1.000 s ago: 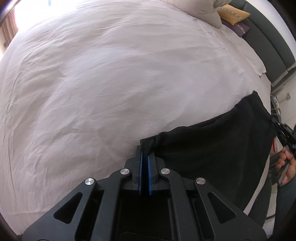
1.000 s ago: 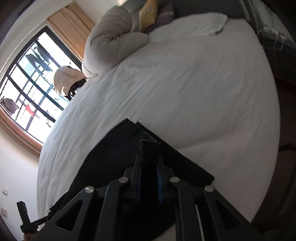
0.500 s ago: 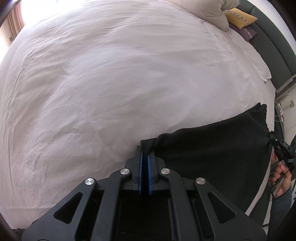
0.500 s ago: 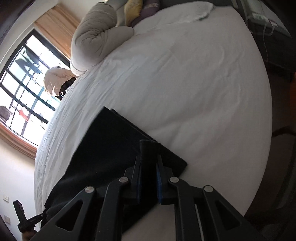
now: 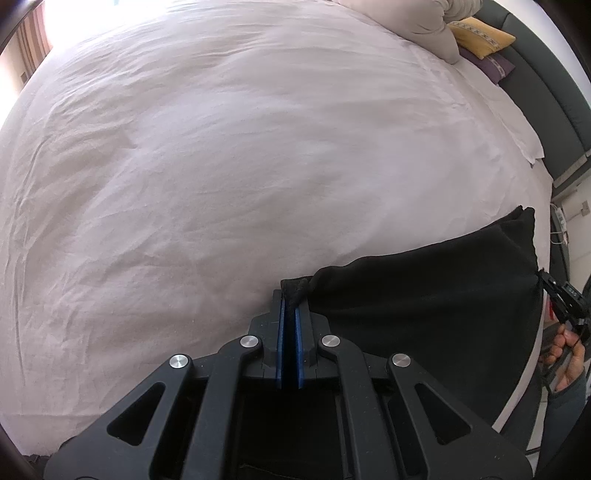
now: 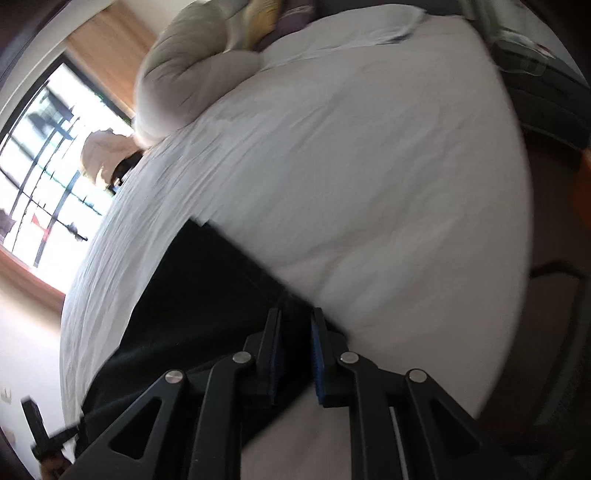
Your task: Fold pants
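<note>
Two grippers hold one garment. Left gripper (image 5: 289,295) — its blue pads are pressed together on a bunched corner of the black pants (image 5: 436,295), which pokes out just above the fingertips. Right gripper (image 6: 295,317), blurred in its own view, has its fingers a little apart with dark cloth filling the gap between them; the cloth appears pinched there. In the left view it also shows small at 3 o'clock, at the far corner of the cloth, with a hand (image 5: 567,354) on its handle.

Pants look like a flat, matte black sheet, stretched between the two tools with a slightly sagging top edge. From the left gripper they run toward 2 o'clock; from the right gripper they spread toward 10 o'clock, ending in a squared edge.

Beneath and beyond them lies the bed (image 5: 221,166), white and lightly wrinkled. At its far end, near 1 o'clock in the left view, sit a rolled duvet (image 5: 413,18) and a yellow pillow (image 5: 480,33).
</note>
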Demonstrator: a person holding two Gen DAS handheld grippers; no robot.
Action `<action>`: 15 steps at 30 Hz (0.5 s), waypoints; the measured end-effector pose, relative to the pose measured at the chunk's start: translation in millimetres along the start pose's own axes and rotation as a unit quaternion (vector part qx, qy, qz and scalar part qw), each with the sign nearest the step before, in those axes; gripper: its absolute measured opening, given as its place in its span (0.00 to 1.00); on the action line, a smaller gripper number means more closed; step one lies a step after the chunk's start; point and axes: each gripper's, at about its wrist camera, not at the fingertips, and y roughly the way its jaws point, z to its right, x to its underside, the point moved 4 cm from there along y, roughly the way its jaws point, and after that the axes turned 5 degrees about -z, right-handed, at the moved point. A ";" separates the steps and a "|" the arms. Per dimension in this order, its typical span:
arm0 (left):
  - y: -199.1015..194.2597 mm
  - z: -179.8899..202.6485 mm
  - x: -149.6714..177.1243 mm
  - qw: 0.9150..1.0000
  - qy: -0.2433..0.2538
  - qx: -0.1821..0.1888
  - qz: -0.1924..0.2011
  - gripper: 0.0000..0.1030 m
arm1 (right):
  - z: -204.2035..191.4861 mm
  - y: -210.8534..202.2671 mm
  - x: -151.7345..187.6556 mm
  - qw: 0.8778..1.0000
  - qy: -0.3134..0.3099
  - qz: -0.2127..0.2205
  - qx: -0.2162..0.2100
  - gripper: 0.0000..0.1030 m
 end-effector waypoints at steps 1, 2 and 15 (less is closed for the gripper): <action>0.4 1.3 0.7 1.000 0.000 -0.003 0.000 0.04 | 6.3 -6.1 -1.8 1.000 0.013 0.002 0.015 0.20; 0.4 2.3 1.0 1.000 0.002 -0.007 0.000 0.04 | 9.8 -12.6 -3.1 0.999 0.022 0.005 0.035 0.21; 0.7 3.7 -1.9 1.000 -0.012 -0.005 -0.001 0.05 | -91.4 25.4 19.1 0.984 -0.144 -0.098 -0.021 0.21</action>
